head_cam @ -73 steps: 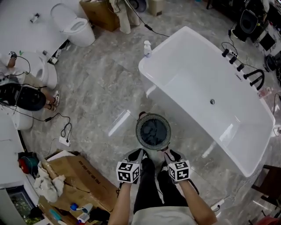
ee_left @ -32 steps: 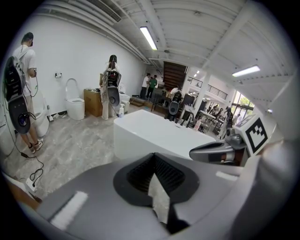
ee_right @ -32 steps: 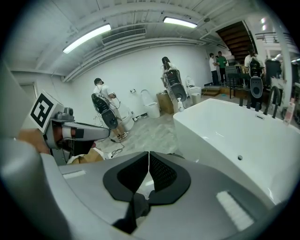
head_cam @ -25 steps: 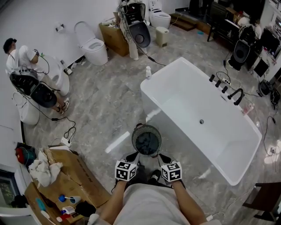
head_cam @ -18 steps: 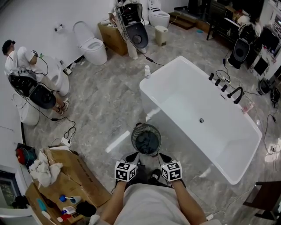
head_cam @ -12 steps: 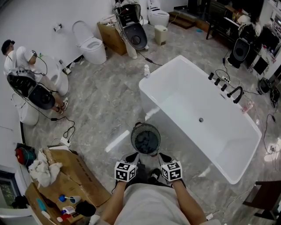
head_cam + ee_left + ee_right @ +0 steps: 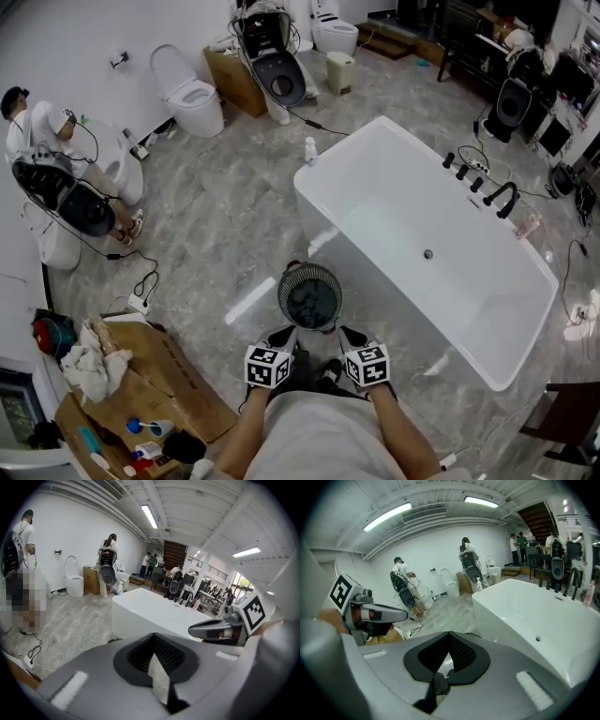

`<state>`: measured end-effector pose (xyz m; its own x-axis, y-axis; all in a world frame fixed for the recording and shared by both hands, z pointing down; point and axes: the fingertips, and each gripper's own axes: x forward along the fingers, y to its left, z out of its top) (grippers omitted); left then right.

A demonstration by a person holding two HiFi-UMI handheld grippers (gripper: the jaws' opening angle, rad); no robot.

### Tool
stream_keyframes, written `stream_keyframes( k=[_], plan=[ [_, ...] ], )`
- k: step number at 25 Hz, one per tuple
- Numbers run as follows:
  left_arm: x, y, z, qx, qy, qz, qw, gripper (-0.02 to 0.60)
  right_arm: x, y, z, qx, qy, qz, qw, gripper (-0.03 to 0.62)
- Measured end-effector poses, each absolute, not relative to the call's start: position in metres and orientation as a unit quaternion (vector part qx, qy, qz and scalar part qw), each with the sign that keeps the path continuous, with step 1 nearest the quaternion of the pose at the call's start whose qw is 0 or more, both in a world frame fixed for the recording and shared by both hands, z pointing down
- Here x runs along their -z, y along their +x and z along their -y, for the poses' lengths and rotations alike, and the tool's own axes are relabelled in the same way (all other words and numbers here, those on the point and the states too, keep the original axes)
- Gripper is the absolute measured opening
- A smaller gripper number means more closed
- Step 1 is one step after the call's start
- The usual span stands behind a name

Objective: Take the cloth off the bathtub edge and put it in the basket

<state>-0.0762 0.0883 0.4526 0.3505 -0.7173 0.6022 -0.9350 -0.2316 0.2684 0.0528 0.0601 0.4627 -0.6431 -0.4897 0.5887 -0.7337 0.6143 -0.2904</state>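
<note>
Both tools are held low, close to the body: L hand-held gripper (image 7: 281, 336) and R hand-held gripper (image 7: 352, 336), each w/ jaws pressed together and nothing pinched. Just ahead of them, on the floor (image 7: 216, 216), the round basket (image 7: 310, 269) is seen w/ a dark cloth (image 7: 309, 302) lying inside. Beyond it and to the R, the white bathtub (image 7: 394, 206) is shown w/ its edge bare; no cloth is seen on it. The drop-off step is judged complete and the task as good as done. No further grab appears to be called for; at most, the basket would be checked for cloth hanging over the rim. Farther off, a toilet (image 7: 192, 94) and a person (image 7: 42, 122) at work are seen by the wall.
</note>
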Motion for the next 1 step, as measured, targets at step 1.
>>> stream_keyframes(
  k=[1],
  plan=[
    [-0.4529, -0.0764, -0.0877, -0.180, 0.764, 0.540, 0.303, 0.057, -0.4628, 0.0527, -0.0596, -0.262, 0.353, 0.868, 0.233, 0.000]
  ],
)
